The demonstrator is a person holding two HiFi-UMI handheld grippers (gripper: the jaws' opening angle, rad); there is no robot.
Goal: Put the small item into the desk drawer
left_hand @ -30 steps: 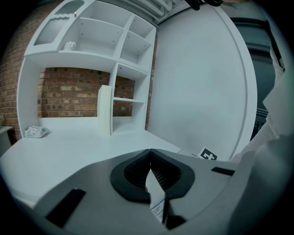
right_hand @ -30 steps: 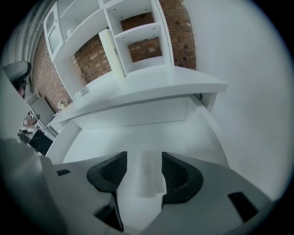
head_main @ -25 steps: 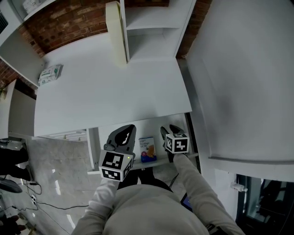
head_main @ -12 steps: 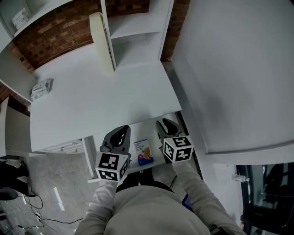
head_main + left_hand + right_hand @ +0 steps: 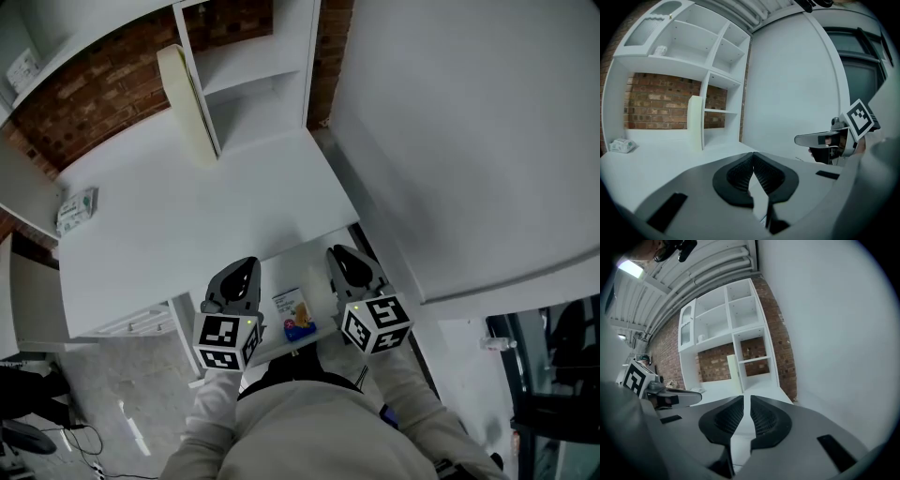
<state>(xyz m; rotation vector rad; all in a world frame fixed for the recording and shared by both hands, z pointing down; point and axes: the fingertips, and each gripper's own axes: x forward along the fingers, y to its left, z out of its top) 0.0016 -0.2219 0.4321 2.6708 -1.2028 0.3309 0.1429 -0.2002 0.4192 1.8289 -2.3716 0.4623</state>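
L gripper (image 5: pixel 752 158): jaws clenched tip to tip, nothing between them. R gripper (image 5: pixel 746 404): jaws have just been closing and now stand at a slim gap, nothing between them (pads grip no object). In head view both grippers are held over the open drawer (image 5: pixel 298 270) at the front edge of the white desk (image 5: pixel 187 206), one per side. Small item (image 5: pixel 296 314), a box w/ blue print, lies in the drawer between the grippers, touching neither. Wipes pack (image 5: pixel 75 208) lies at the desk's left edge.

White desk (image 5: pixel 187 206) and shelves (image 5: pixel 253 84) against a red brick wall (image 5: pixel 84 94).
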